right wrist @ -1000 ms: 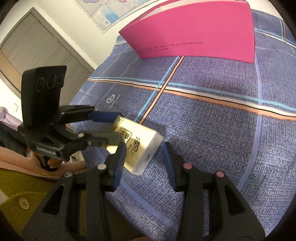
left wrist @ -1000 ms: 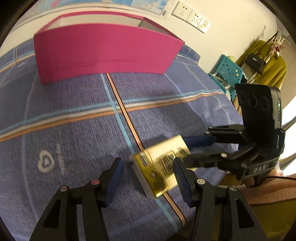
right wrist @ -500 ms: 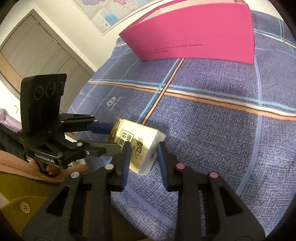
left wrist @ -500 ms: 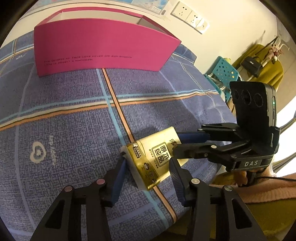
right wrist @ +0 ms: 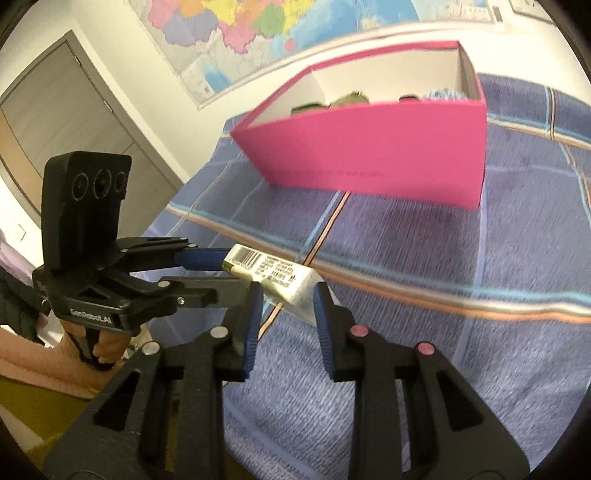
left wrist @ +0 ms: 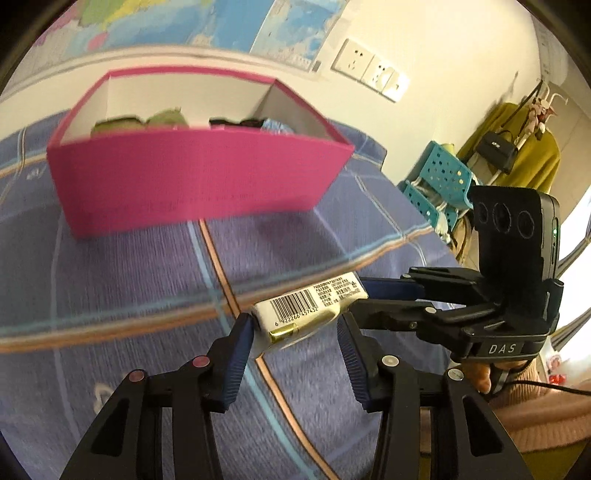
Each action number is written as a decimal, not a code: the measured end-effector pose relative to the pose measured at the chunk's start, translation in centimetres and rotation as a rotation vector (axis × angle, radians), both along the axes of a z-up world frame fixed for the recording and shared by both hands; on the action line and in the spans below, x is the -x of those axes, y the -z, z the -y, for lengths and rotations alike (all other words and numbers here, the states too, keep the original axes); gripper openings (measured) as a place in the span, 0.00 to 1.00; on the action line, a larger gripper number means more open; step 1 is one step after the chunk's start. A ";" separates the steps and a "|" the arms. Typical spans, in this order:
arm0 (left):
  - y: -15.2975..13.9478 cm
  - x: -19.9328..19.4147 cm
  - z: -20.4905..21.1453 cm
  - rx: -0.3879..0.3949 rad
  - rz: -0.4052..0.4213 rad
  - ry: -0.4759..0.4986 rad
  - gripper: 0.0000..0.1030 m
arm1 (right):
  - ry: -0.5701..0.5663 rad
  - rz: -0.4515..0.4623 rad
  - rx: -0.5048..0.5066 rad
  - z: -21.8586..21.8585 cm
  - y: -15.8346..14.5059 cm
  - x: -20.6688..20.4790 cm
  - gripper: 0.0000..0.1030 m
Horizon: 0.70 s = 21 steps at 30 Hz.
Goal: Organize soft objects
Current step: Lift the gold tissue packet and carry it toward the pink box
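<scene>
Tissue pack [left wrist: 308, 314]: small soft brick in glossy gold and white film, barcode and fine print on the upturned face, wrapper creased at the ends. Held clear of the bedspread near its front edge, gripped from both ends, tilted slightly.

Left gripper [left wrist: 295, 328]: black frame, ribbed blue pads, jaws just closed in and now narrowly set, pressed on the pack's near end. Seen again from the right wrist view [right wrist: 236, 271], reaching in from the left side.

Right gripper [right wrist: 288, 299]: same build, jaws likewise just drawn together, clamped on the pack's other end. Seen from the left wrist view [left wrist: 354, 299], entering from the right, black camera block upright on top.

Pink box [left wrist: 192, 177]: open-topped rigid cardboard, magenta outside, white inside, a line of small print on the front wall. Set farther back on the bedspread, toward the wall. Inside, partly visible over the rim: green soft items [left wrist: 162, 120], something dark, something pale blue; exact kinds not readable.

Bedspread [left wrist: 110, 288]: woven blue-violet cloth with orange, white and light-blue stripes crossing in a grid.

Background: map [right wrist: 266, 29] on the wall, white wall sockets [left wrist: 369, 72], teal perforated plastic crate [left wrist: 439, 177], mustard coat [left wrist: 524, 147] on a stand, grey door [right wrist: 62, 103].
</scene>
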<state>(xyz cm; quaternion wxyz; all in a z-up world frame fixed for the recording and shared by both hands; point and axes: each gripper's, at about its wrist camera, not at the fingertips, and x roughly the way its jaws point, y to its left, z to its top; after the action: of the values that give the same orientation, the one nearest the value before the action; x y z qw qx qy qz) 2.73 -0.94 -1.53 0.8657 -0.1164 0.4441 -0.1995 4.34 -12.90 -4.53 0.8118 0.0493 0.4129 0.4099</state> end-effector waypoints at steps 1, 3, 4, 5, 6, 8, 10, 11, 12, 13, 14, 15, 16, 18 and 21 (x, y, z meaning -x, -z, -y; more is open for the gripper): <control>-0.2 -0.2 0.0 0.001 0.007 0.001 0.46 | 0.007 0.012 -0.001 0.1 -0.3 -0.1 0.30; -0.7 -0.9 -0.2 0.007 0.023 0.000 0.46 | 0.018 0.026 -0.009 0.2 -0.8 -0.5 0.30; -0.9 -1.0 -0.1 0.009 0.028 0.000 0.46 | 0.024 0.032 -0.012 0.3 -1.0 -0.5 0.30; -1.1 -1.3 -0.2 0.012 0.036 -0.001 0.46 | 0.030 0.040 -0.014 0.4 -1.3 -0.6 0.30; -1.3 -1.6 -0.1 0.012 0.041 -0.003 0.46 | 0.033 0.049 -0.015 0.5 -1.6 -0.7 0.30; -1.6 -1.9 -0.1 0.010 0.048 -0.003 0.46 | 0.037 0.061 -0.018 0.7 -2.0 -0.8 0.30; -2.0 -2.2 0.1 0.003 0.058 -0.002 0.46 | 0.042 0.071 -0.021 0.8 -2.2 -1.0 0.30; -2.2 -2.4 0.2 -0.001 0.063 -0.002 0.46 | 0.046 0.076 -0.024 0.9 -2.4 -1.0 0.30; -2.3 -2.5 0.3 -0.003 0.068 -0.001 0.46 | 0.047 0.079 -0.025 1.1 -2.6 -1.1 0.30; -2.5 -2.7 0.3 -0.005 0.072 -0.001 0.46 | 0.050 0.083 -0.027 1.1 -2.7 -1.1 0.30; -2.5 -2.7 0.4 -0.008 0.075 0.000 0.46 | 0.052 0.085 -0.028 1.2 -2.7 -1.1 0.30; -2.6 -2.8 0.4 -0.009 0.079 0.001 0.46 | 0.054 0.088 -0.030 1.3 -2.9 -1.2 0.30; -2.7 -2.8 0.4 -0.009 0.080 0.002 0.46 | 0.055 0.090 -0.030 1.4 -2.9 -1.1 0.30; -2.8 -3.0 0.5 -0.012 0.085 0.003 0.46 | 0.059 0.093 -0.033 1.4 -3.1 -1.3 0.30; -3.0 -3.2 0.6 -0.015 0.090 0.004 0.46 | 0.066 0.097 -0.036 1.4 -3.2 -1.4 0.30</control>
<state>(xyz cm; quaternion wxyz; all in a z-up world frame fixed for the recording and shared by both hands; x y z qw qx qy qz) 5.93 -1.57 1.42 0.8851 -0.1000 0.4066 -0.2031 5.74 -14.31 -1.30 0.8429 0.0575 0.3639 0.3922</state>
